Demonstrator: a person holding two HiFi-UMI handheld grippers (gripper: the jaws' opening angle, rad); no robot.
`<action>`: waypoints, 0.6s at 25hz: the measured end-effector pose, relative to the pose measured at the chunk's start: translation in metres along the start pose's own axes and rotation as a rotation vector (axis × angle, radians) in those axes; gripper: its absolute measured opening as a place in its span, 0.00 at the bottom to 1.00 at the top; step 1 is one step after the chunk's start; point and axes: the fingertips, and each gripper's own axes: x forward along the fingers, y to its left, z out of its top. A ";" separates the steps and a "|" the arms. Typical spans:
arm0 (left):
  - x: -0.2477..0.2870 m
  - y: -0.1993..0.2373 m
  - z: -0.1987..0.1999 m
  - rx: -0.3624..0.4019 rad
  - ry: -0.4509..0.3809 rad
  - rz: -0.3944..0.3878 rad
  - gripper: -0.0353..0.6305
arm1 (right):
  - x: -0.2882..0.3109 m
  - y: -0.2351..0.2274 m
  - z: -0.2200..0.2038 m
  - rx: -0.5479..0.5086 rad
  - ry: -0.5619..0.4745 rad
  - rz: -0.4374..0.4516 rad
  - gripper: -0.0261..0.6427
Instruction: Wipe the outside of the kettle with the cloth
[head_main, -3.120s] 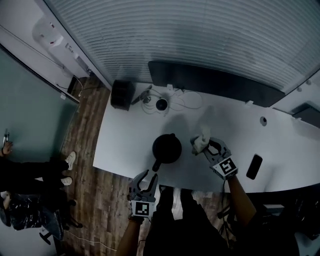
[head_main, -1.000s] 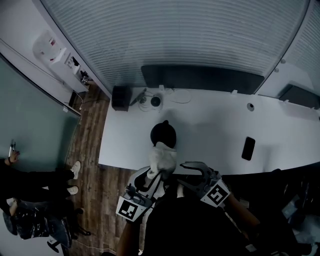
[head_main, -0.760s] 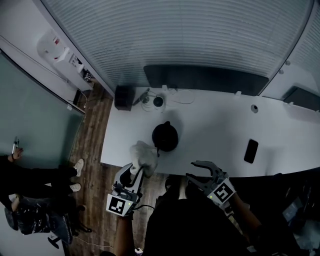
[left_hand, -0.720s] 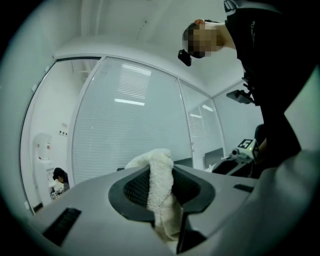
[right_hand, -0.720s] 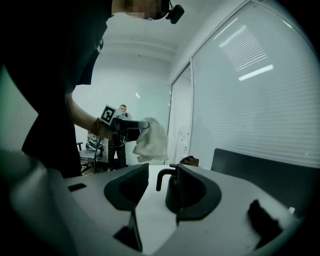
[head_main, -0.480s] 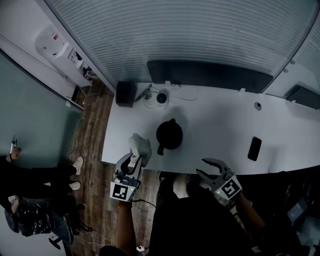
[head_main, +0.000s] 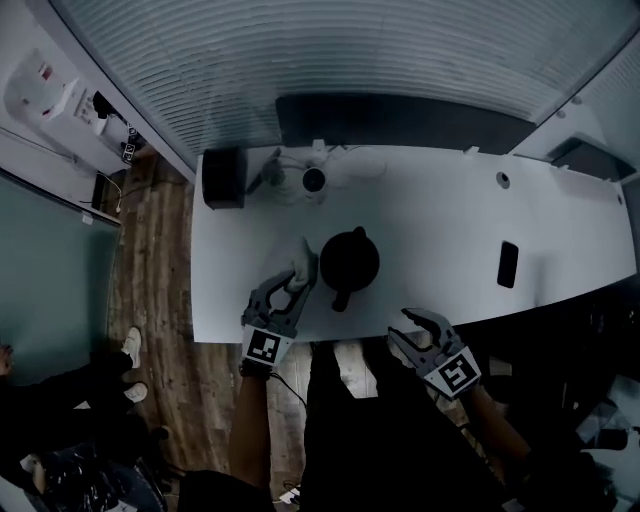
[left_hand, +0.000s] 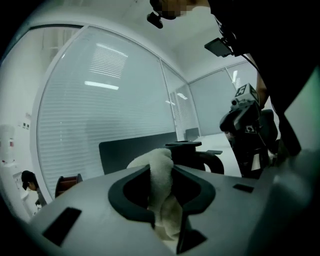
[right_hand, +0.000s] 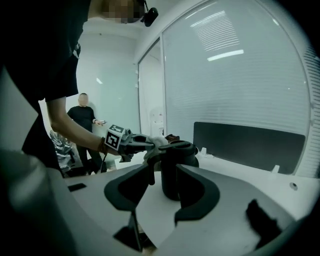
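Near the front edge of the white table (head_main: 440, 215) stands the black kettle (head_main: 349, 262), its handle toward the person. The left claw (head_main: 301, 272) is clamped on the pale cloth (head_main: 303, 258), which sits just beside the kettle's left flank; from above I cannot tell whether it touches. The left gripper view shows that grip plainly: the cloth is bunched between closed jaws, with the kettle's lid and handle right beyond.

The right claw (head_main: 402, 330) hangs by the table's front edge, apart from the kettle. Its own view shows the jaws spread with nothing between them, the kettle farther back.

Only the head view shows a dark phone (head_main: 508, 264) at the right, a black box (head_main: 222, 178) at the back left corner, and a small round device (head_main: 313, 180) with cables. Only the right gripper view shows a bystander (right_hand: 82, 120) beyond the table.
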 end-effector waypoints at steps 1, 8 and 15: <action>0.004 0.003 -0.004 -0.005 -0.008 -0.012 0.22 | 0.006 0.006 0.002 0.006 -0.001 -0.015 0.28; 0.028 -0.002 -0.005 0.014 -0.041 -0.104 0.22 | 0.017 0.021 -0.012 0.043 0.085 -0.127 0.28; 0.034 -0.011 -0.026 -0.035 -0.013 -0.124 0.22 | 0.096 0.023 -0.022 0.157 0.161 -0.285 0.28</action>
